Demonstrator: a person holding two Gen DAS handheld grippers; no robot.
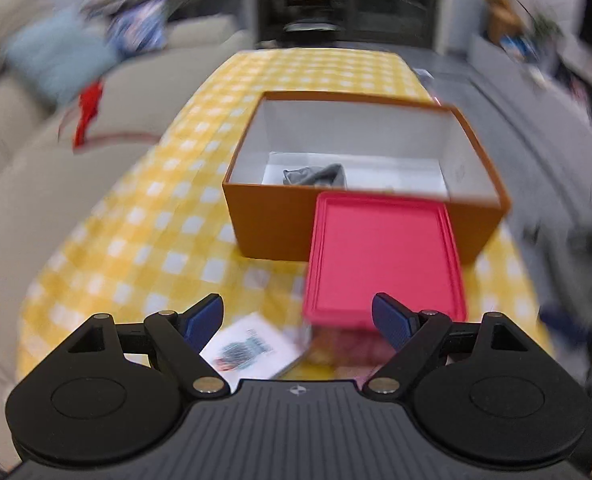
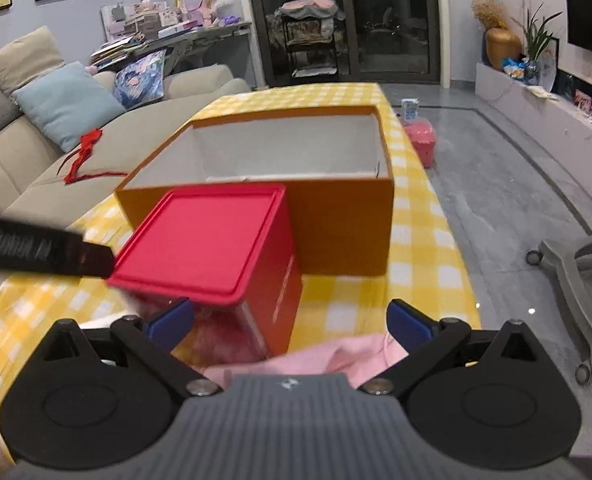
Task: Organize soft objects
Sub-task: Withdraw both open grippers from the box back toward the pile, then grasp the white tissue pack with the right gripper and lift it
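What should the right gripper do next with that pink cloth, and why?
Probably lower the right gripper onto the pink cloth and close on it. Both it and the left gripper are open and empty, the cloth lies right under it on the table, and the orange box behind the red-lidded container stands open, with a grey cloth already inside.

Left view motion-blurred (right sharp), evenly lit indoors.
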